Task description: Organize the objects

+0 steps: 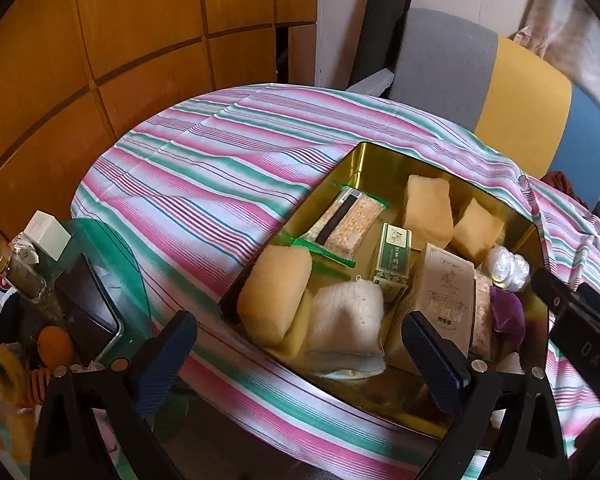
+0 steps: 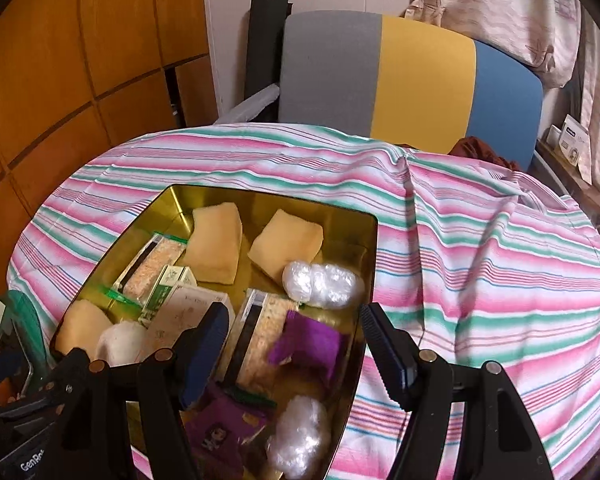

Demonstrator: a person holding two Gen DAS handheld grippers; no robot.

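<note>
Most of the sorting looks done: the gold tin [image 2: 370, 240] on the striped desk [image 2: 500, 280] already holds sponges, wrapped snack bars, small boxes and purple packets. Both the left tool [image 1: 300, 344] and right tool [image 2: 292, 344] hover over it with jaws apart and empty. What is left is probably the clutter [image 1: 28, 280] at the desk's left edge, though that is hard to make out.

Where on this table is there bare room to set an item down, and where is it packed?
Free: striped tablecloth between the gold tin and the wooden wall, and the cloth right of the tin toward the chair. Inside the tin, only its far-left corner is bare. Crowded: the rest of the tin, and the clutter beside the green glass plate.
</note>
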